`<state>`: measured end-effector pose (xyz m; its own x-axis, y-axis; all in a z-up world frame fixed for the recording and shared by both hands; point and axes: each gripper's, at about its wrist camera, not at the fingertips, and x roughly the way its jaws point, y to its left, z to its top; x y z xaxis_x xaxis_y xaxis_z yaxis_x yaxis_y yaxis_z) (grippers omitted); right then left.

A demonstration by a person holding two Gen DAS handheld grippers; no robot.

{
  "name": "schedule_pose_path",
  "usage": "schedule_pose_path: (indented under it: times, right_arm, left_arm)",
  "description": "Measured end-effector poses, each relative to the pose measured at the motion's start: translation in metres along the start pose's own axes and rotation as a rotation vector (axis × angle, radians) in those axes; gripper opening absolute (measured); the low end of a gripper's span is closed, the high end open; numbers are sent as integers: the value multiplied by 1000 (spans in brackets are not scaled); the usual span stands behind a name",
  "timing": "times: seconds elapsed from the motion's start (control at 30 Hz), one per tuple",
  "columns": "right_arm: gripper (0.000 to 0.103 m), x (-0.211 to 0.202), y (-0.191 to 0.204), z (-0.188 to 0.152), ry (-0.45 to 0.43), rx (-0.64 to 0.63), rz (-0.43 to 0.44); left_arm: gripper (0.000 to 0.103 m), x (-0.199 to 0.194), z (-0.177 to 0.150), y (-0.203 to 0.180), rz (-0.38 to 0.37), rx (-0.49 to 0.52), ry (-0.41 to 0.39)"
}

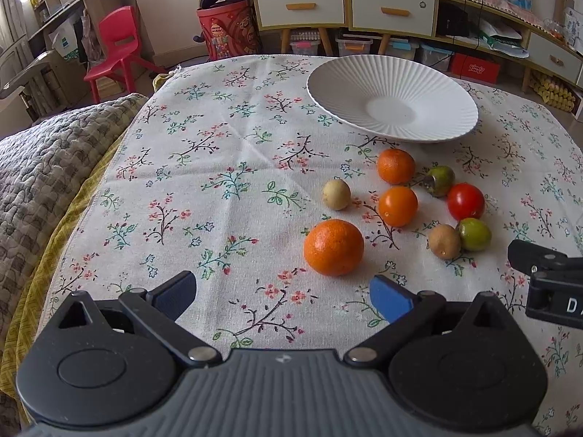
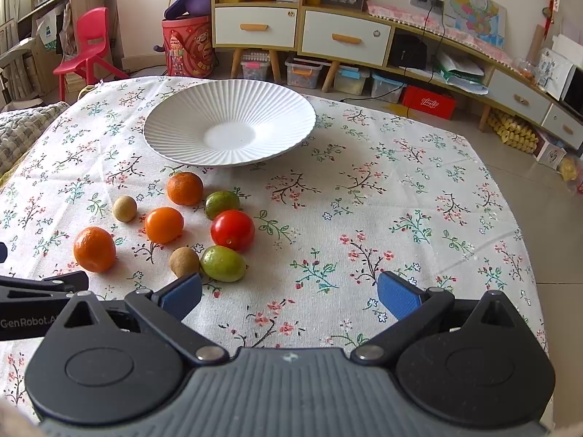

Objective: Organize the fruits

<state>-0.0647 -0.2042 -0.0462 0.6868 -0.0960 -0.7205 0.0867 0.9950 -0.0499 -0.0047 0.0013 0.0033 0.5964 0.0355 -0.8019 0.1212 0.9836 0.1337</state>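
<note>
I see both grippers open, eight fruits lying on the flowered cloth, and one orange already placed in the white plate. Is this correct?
Not quite: the white plate holds nothing, as the right wrist view shows. All eight fruits, including the big orange, lie on the flowered cloth. The left gripper and right gripper are indeed open.

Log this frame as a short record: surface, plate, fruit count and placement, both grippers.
surface: floral cloth
plate: white ribbed plate, nothing in it
fruit: eight pieces on the cloth, none on the plate
nearest to left gripper: large orange
touching pair: brown fruit and green fruit
left gripper: jaws open, holding nothing
right gripper: jaws open, holding nothing
</note>
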Motion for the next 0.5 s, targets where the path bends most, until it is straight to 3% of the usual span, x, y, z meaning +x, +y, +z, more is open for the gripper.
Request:
schedule_pose_path:
  times: [0.5]
  right_arm:
    - [103, 0, 0, 0, 1, 2, 4]
  left_arm:
    - [92, 1, 1, 1, 7, -3, -1]
